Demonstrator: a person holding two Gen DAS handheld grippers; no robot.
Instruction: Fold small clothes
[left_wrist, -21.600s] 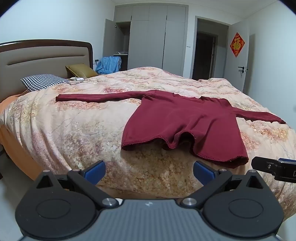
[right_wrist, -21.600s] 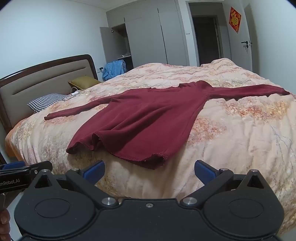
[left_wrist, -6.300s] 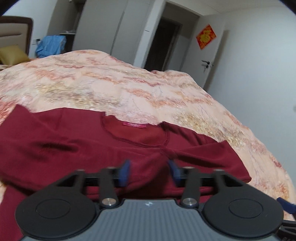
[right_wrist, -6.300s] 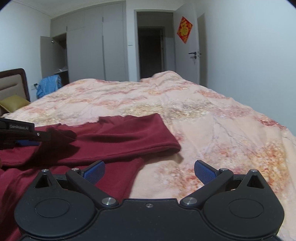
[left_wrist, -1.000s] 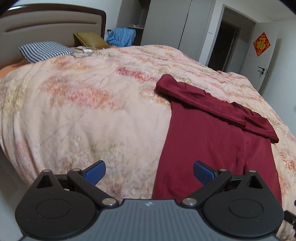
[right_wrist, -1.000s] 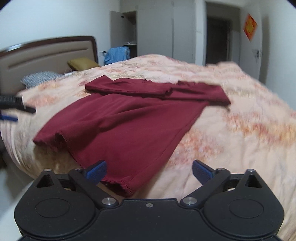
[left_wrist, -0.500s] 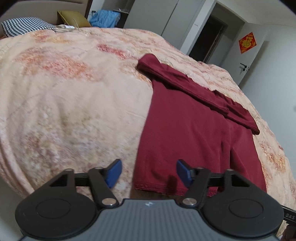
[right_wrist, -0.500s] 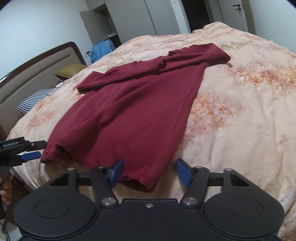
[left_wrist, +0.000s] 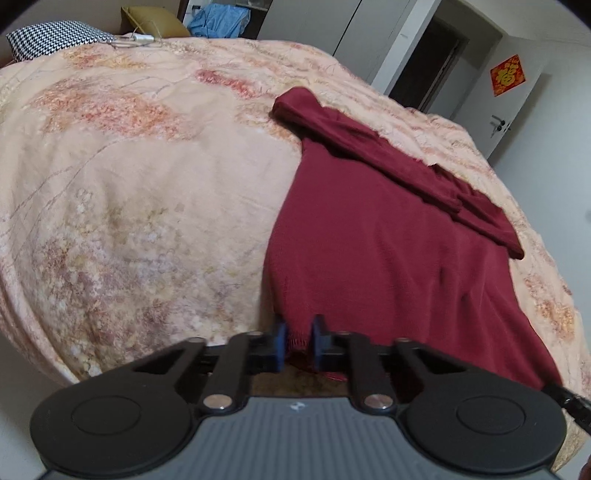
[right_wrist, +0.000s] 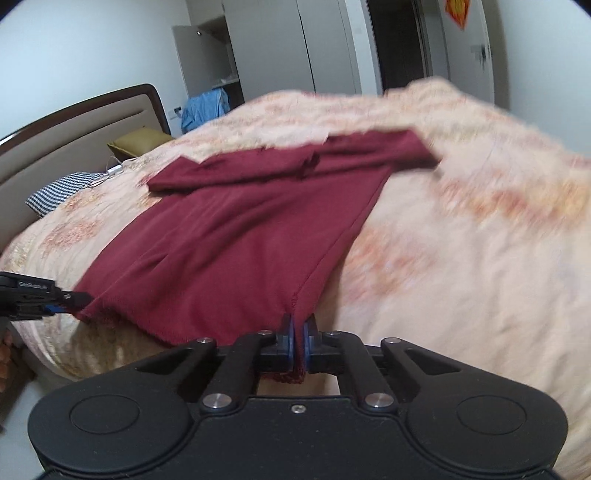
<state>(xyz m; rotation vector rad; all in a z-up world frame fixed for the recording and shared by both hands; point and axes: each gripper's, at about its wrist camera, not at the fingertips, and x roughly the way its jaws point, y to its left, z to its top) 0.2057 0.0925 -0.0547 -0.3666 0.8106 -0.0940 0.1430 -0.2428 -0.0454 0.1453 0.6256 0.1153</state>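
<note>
Both jaws just went from wide apart to clamped: left gripper (left_wrist: 297, 341) and right gripper (right_wrist: 299, 345) each pinch a hem corner of the dark red knit long-sleeved top (left_wrist: 376, 236), spread ahead on the floral quilted bed (left_wrist: 129, 192). Ready to lift hem toward the folded sleeves.

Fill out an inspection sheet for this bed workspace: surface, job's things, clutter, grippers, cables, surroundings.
Surface: floral quilt covering the bed, wrinkled.
Job's things: dark red top lying flat, both sleeves folded across its far end, hem at the near bed edge.
Clutter: checked pillow, olive cushion, blue garment by the headboard.
Grippers: left gripper shut on the hem's left corner; right gripper shut on the right corner.
Cables: white cable near the pillows.
Surroundings: wardrobe, open doorway, red door ornament.
</note>
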